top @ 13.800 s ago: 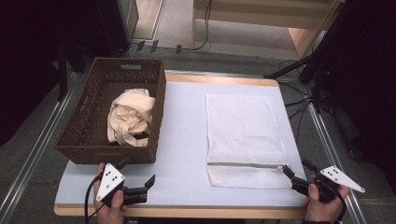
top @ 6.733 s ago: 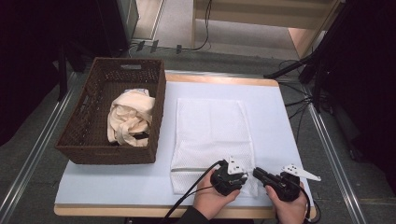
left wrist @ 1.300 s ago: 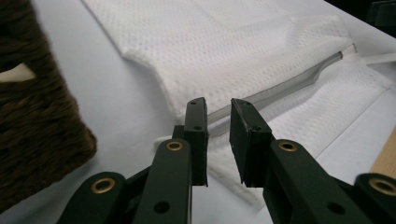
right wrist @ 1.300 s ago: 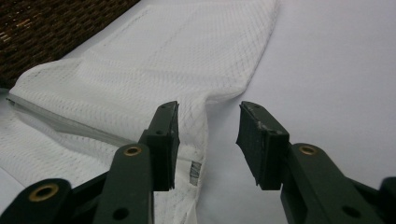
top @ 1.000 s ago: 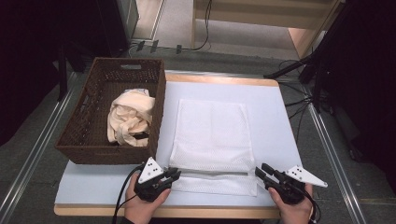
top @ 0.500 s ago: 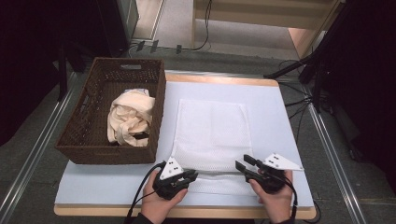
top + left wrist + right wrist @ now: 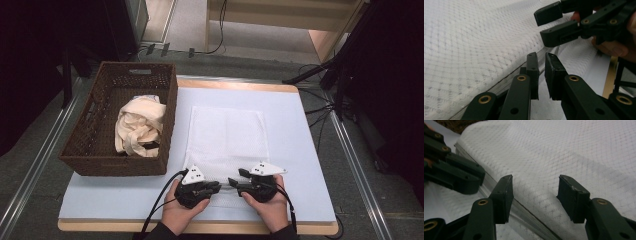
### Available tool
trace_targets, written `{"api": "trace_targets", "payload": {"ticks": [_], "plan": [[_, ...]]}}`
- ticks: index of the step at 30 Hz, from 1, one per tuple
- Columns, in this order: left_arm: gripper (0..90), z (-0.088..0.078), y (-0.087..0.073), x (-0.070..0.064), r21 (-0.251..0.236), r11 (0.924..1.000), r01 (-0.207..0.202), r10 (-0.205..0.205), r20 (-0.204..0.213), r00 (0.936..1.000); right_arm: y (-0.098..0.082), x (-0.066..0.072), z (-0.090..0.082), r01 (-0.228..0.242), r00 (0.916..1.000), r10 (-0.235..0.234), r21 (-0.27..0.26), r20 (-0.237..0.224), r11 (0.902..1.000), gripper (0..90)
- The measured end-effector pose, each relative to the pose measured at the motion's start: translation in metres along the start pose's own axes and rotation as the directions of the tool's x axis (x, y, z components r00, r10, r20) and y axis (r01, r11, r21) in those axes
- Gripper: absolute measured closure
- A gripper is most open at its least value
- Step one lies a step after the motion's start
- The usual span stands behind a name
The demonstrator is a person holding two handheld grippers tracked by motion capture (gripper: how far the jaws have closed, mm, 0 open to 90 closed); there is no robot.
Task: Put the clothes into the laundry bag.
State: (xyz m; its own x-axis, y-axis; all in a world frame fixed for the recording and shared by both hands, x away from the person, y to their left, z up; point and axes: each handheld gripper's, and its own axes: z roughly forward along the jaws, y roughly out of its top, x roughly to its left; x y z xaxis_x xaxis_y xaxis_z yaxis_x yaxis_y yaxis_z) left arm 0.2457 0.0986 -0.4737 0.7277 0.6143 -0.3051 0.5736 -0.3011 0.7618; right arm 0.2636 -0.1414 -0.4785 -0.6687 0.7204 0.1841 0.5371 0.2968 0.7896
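Pale blue table (image 7: 300, 150) with white mesh bag (image 7: 227, 135) beside wicker basket (image 7: 100, 145).

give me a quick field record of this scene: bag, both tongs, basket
mesh bag: white, flat on the table, zipper edge toward the person
left tongs: nearly shut at the zipper
right tongs: jaws apart over the mesh, have just been opening, nothing gripped
basket: brown wicker, left of the bag, holds a cream cloth

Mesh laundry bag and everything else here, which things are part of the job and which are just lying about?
In the job:
mesh laundry bag
its zipper
left gripper
right gripper

Lying about:
wicker basket
cream garment in the basket
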Motion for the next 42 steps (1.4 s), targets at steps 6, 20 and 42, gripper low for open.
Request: {"api": "trace_targets", "payload": {"ticks": [6,20,42], "plan": [[81.8,0.002,-0.003,-0.003,0.015,0.9997,-0.022,0.022,-0.015,0.9996,-0.006,-0.006,0.004,-0.02,0.9998,0.02,0.02,0.003,0.9996,46.7],[83.4,0.01,-0.002,-0.009,0.083,0.9945,-0.064,0.069,-0.068,0.9952,-0.006,0.001,0.006,-0.004,0.9962,0.002,0.03,0.087,0.9995,83.9],[87.6,0.011,-0.001,-0.01,0.103,0.9906,-0.09,0.099,-0.088,0.9911,0.018,-0.028,-0.022,-0.087,0.9928,0.094,-0.09,0.075,0.9922,90.0]]}}
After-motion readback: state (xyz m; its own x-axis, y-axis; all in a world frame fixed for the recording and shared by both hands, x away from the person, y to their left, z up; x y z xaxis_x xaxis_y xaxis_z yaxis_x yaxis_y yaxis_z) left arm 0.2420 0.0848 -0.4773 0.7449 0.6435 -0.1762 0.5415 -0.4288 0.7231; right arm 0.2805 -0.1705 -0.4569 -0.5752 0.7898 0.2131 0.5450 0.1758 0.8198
